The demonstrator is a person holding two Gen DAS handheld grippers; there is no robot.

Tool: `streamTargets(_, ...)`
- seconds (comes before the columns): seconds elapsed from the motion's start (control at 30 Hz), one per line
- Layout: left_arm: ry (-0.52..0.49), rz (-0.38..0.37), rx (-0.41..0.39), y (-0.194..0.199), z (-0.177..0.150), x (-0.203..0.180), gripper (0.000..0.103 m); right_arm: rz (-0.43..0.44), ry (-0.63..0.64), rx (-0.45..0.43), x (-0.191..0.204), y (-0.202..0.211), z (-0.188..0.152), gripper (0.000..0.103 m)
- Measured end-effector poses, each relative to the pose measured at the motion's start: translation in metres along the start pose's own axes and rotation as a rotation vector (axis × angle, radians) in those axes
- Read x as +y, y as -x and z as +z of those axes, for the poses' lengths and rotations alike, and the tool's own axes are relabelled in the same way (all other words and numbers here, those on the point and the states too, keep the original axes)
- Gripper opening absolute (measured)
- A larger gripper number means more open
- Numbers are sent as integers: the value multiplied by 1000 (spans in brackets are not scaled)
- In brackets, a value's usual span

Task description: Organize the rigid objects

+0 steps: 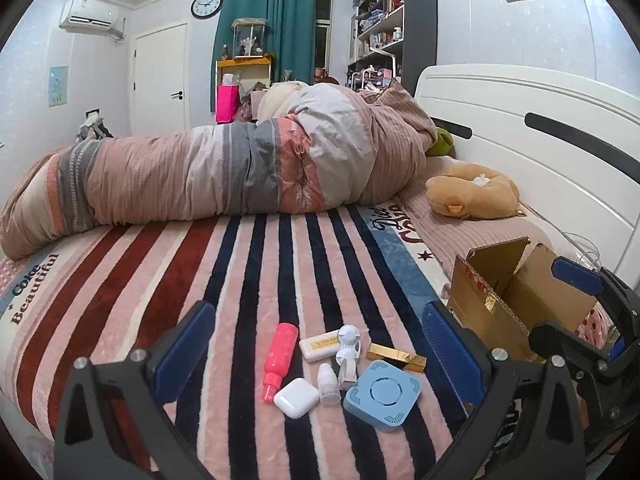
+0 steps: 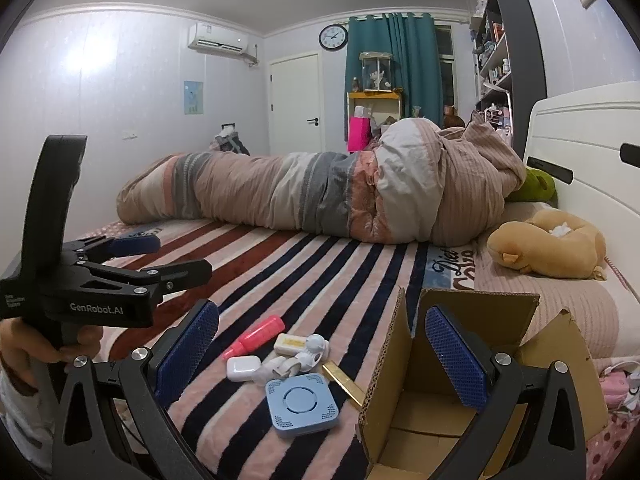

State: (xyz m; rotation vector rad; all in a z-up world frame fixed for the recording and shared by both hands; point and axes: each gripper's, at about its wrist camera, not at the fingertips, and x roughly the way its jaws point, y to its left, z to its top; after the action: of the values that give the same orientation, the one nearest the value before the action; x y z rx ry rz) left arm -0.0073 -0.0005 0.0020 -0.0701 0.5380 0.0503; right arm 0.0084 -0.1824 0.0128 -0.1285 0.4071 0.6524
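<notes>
A cluster of small items lies on the striped blanket: a pink spray bottle (image 1: 280, 356) (image 2: 256, 334), a flat white case (image 1: 319, 346) (image 2: 290, 343), a white astronaut figure (image 1: 347, 354) (image 2: 308, 357), a small white bottle (image 1: 328, 380), a white earbud case (image 1: 296, 397) (image 2: 242, 368), a gold bar (image 1: 396, 356) (image 2: 346, 384) and a blue square device (image 1: 382, 394) (image 2: 302, 404). An open cardboard box (image 1: 480, 308) (image 2: 384, 392) stands to their right. My left gripper (image 1: 320, 348) (image 2: 168, 258) hangs open above the cluster, empty. My right gripper (image 2: 322, 352) (image 1: 592, 312) is open and empty, one finger over the box.
A rolled quilt (image 1: 240, 168) lies across the bed behind the items. A tan plush toy (image 1: 474, 194) and a white headboard (image 1: 540, 128) are at the right. A hand (image 2: 24, 352) holds the left gripper's handle. Shelves and a door stand along the far walls.
</notes>
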Motion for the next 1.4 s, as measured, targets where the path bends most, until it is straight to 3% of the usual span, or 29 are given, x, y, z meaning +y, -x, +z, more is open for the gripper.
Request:
streamTargets(0.2,3,3,-4,3,1,2,103,-78,19,-3,4,0,-1,103)
streamTargets(1.4,0,2,-12,6,1,2,103,-2,-6,18,0,0,-4,103)
